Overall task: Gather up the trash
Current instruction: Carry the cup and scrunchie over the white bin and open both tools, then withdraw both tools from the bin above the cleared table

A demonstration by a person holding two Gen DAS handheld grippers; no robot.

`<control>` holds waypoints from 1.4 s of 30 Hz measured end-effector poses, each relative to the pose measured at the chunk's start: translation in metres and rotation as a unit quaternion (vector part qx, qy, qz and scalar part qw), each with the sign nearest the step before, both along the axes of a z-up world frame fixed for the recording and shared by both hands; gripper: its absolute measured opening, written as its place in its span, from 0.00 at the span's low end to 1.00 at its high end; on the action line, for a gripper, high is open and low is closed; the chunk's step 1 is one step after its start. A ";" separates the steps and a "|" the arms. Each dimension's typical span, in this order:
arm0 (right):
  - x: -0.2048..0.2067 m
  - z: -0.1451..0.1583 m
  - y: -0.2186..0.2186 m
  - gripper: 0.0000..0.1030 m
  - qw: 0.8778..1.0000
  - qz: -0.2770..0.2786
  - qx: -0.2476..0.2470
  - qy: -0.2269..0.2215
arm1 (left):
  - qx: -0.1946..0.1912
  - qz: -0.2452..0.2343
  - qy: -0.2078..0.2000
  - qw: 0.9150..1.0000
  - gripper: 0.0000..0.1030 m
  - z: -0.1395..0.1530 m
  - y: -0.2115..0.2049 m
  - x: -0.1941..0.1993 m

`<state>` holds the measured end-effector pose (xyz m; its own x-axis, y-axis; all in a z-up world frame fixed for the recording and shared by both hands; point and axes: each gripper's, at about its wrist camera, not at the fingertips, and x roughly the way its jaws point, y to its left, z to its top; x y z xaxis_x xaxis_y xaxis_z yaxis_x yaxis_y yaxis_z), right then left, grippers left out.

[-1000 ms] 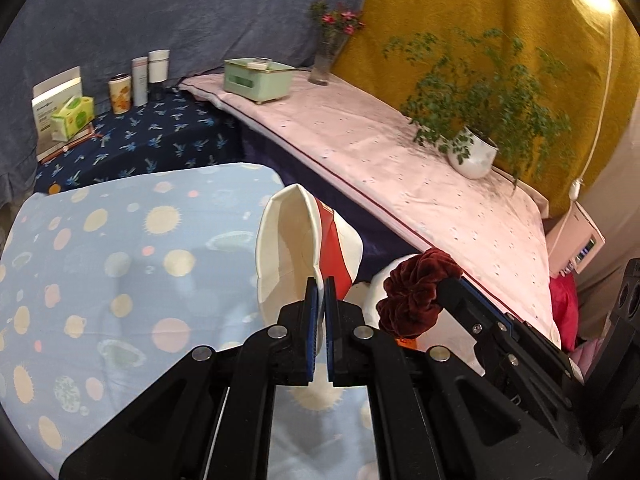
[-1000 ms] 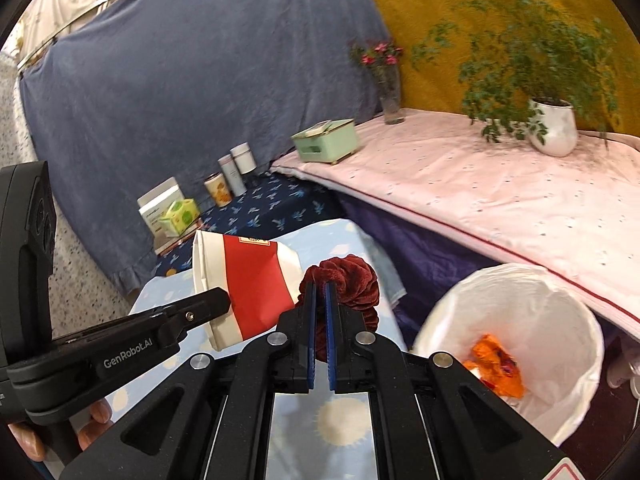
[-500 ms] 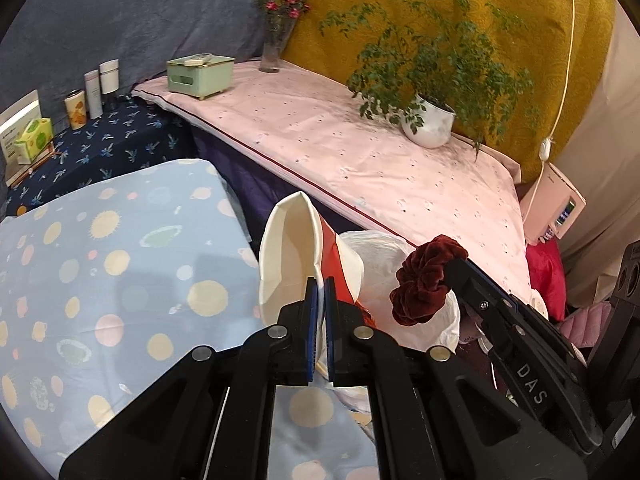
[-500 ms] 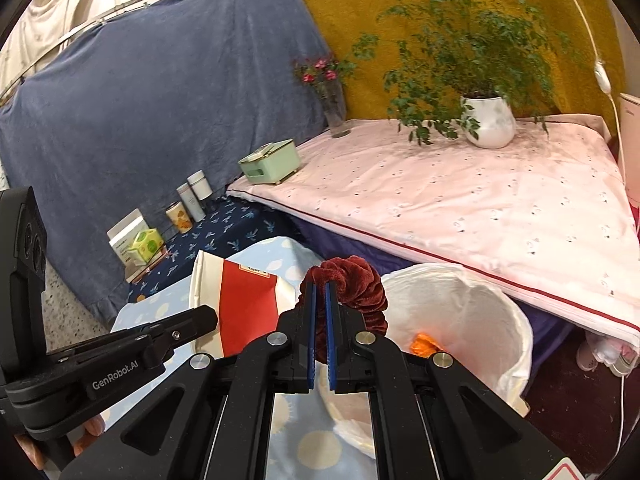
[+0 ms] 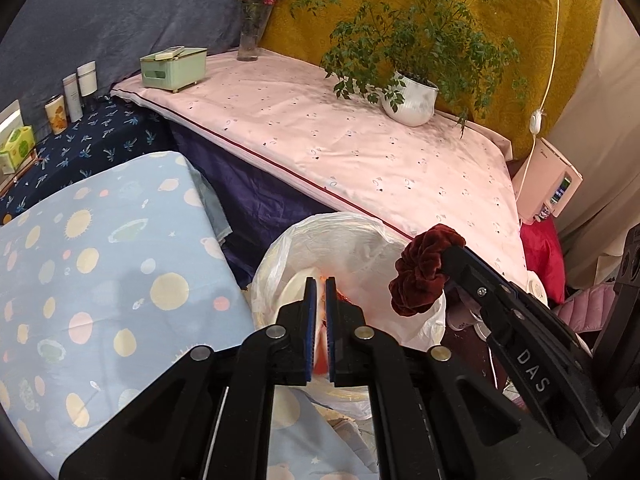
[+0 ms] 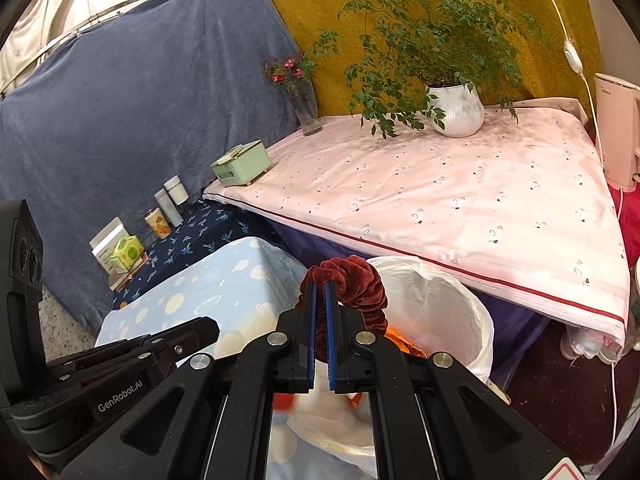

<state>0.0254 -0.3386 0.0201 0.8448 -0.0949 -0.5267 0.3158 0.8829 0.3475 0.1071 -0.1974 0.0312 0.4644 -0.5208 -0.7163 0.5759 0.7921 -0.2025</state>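
Observation:
My left gripper (image 5: 319,280) hangs over the white-lined trash bin (image 5: 320,232); its fingers are nearly closed with a small gap. The red-and-cream paper cup (image 5: 298,288) lies below them inside the bin, with orange trash (image 6: 400,342) beside it. I cannot tell whether the fingers still touch the cup. My right gripper (image 6: 320,286) is shut on a dark red velvet scrunchie (image 6: 356,284), held above the bin's (image 6: 460,300) near rim. The scrunchie also shows in the left wrist view (image 5: 424,272).
A light blue spotted tabletop (image 5: 100,272) lies left of the bin. A pink-clothed table (image 5: 360,148) behind it holds a potted plant (image 5: 412,96), a green box (image 5: 172,66) and a flower vase (image 5: 250,40). Small containers (image 5: 76,88) stand on a dark blue cloth.
Both grippers have moved right from the blue table to above the bin. The cup has gone from upright between my left fingers to down inside the bin.

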 end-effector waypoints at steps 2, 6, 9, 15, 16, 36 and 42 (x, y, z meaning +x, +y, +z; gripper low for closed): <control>0.002 -0.001 -0.002 0.05 1.000 0.000 -0.003 0.003 | 0.003 0.002 0.003 1.000 0.15 -0.001 -0.003 0.001; 0.006 -0.003 -0.006 0.10 1.000 0.001 -0.002 0.011 | 0.008 0.021 -0.007 1.000 0.42 -0.003 -0.001 0.002; 0.008 -0.005 -0.006 0.19 1.000 -0.002 -0.001 0.015 | 0.012 0.025 -0.006 1.000 0.42 -0.006 0.002 0.004; 0.008 -0.006 -0.004 0.27 1.000 -0.001 -0.007 0.018 | 0.018 0.038 0.000 0.999 0.42 -0.012 0.010 0.009; 0.008 -0.005 -0.003 0.27 1.000 0.000 -0.011 0.020 | 0.018 0.039 0.000 0.999 0.42 -0.013 0.011 0.009; -0.013 -0.007 0.038 0.47 0.993 0.019 -0.082 0.087 | 0.044 0.098 -0.006 0.994 0.62 -0.029 0.065 -0.016; -0.024 -0.014 0.052 0.56 0.989 0.024 -0.096 0.111 | 0.060 0.113 -0.010 0.992 0.65 -0.037 0.082 -0.026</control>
